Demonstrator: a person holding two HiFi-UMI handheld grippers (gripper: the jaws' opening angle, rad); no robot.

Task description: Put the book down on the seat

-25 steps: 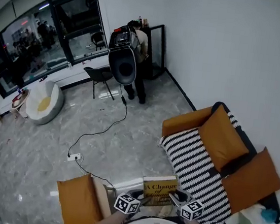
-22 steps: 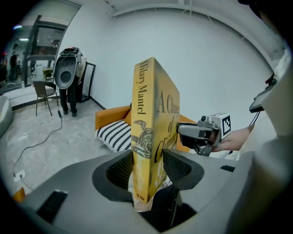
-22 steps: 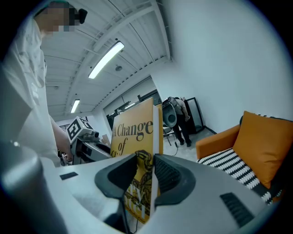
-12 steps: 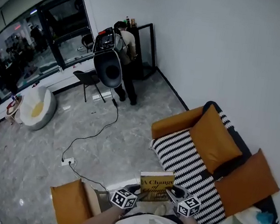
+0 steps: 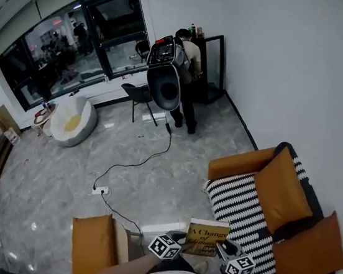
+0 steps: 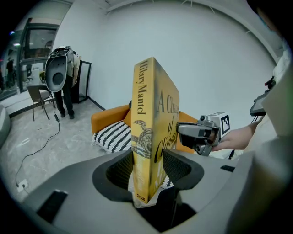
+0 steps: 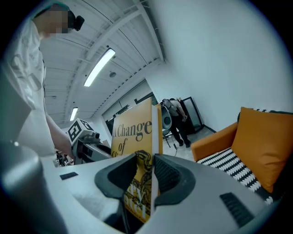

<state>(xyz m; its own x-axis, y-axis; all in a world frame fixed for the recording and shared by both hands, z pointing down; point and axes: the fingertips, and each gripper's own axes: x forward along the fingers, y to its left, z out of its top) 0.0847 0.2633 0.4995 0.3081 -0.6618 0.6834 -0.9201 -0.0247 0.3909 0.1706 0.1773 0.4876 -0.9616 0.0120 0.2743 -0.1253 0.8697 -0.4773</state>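
A yellow hardback book (image 5: 207, 237) hangs upright in the air at the bottom of the head view, just off the front corner of the sofa. My left gripper (image 5: 182, 245) holds its left side; in the left gripper view the spine (image 6: 145, 132) stands between the pads, which press on it. My right gripper (image 5: 226, 248) is shut on the other edge, with the front cover (image 7: 135, 137) rising out of its jaws. The seat is an orange sofa with a black-and-white striped cushion (image 5: 243, 215), to the right of the book and below it.
Two orange back cushions (image 5: 283, 192) lean against the sofa back. An orange stool or chair (image 5: 91, 248) stands at the lower left. A cable and power strip (image 5: 100, 189) lie on the grey floor. Farther off are a person (image 5: 190, 79), a black chair (image 5: 140, 95) and a white beanbag (image 5: 73, 120).
The head view has swung, so the room sits differently in frame. The book stays gripped by both grippers, near the sofa's front corner.
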